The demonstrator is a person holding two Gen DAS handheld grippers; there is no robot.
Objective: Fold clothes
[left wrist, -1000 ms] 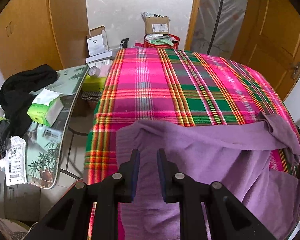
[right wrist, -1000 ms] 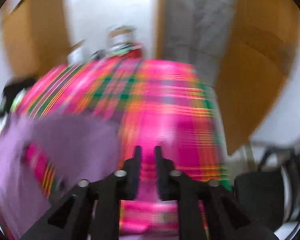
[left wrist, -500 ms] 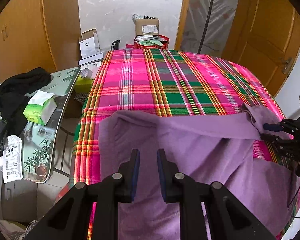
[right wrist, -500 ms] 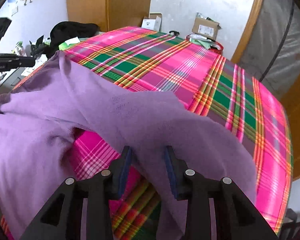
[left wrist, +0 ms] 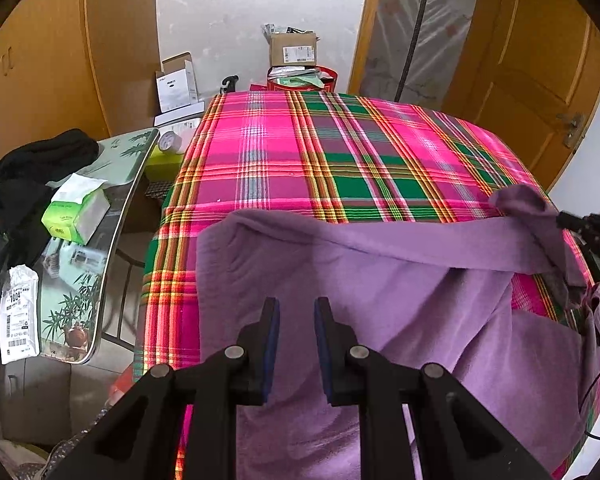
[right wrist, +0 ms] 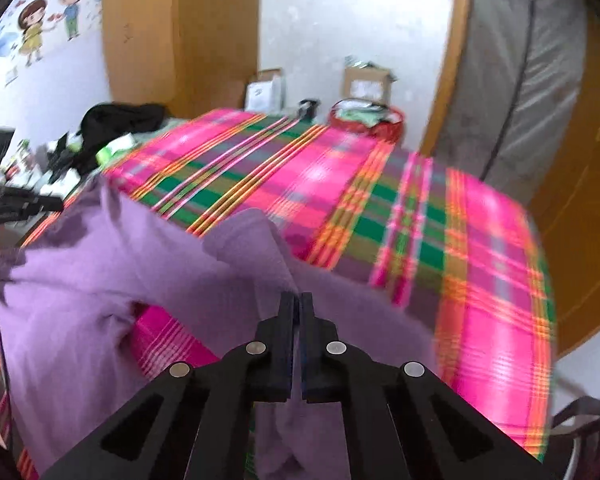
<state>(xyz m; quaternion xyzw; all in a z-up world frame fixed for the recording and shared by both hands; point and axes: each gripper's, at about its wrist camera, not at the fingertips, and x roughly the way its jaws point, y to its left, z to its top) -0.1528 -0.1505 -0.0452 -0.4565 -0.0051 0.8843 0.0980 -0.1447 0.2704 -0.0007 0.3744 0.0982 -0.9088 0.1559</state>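
Purple garment point(left wrist: 380, 320) lies spread over the near part of the plaid-covered bed point(left wrist: 340, 160). In the left wrist view the left gripper point(left wrist: 296, 320) hovers above it, jaws apart, holding nothing. In the right wrist view the right gripper point(right wrist: 296, 312) has just closed, pinching a raised fold at the garment's right side. That thin pinch could slip, and with the left side loose, pulling may drag everything askew.
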